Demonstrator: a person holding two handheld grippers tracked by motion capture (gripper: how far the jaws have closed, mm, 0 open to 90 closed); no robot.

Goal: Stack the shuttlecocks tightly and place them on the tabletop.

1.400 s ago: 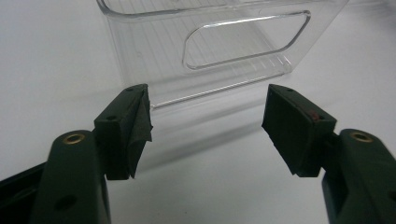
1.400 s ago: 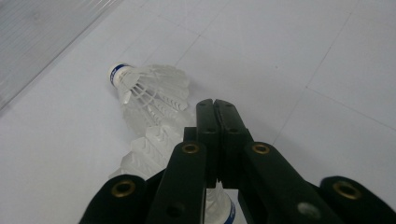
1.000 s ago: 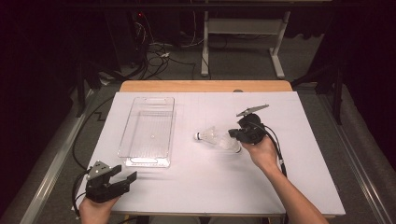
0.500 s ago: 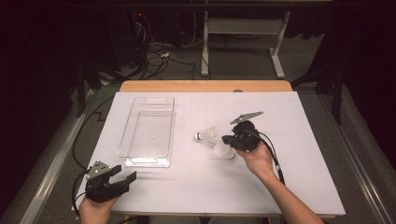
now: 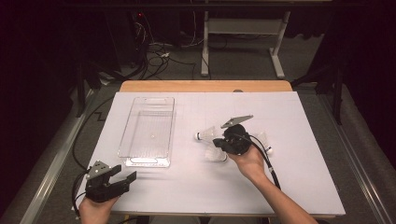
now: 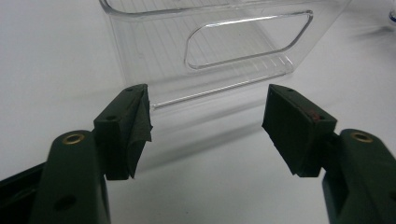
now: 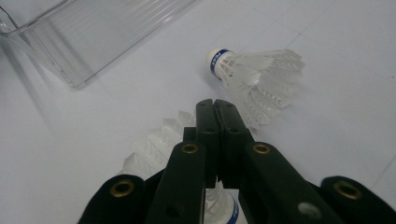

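From high up, I see three shuttlecocks on the white table [image 5: 299, 186]: one [image 5: 205, 134] left of my right tool [image 5: 218, 143], one [image 5: 215, 156] just under it, one [image 5: 264, 140] on its right. One clear tray [image 5: 148, 130] sits to the left. My left tool [image 5: 122, 176] is at the near edge.

In my left gripper view, my left tool [image 6: 205, 126] is wide open with nothing in it, facing the tray [image 6: 210, 46].

In my right gripper view, my right tool [image 7: 216, 105] is shut tight. It holds nothing. One shuttlecock [image 7: 254, 74] lies ahead and one [image 7: 154, 144] lies under the jaws.
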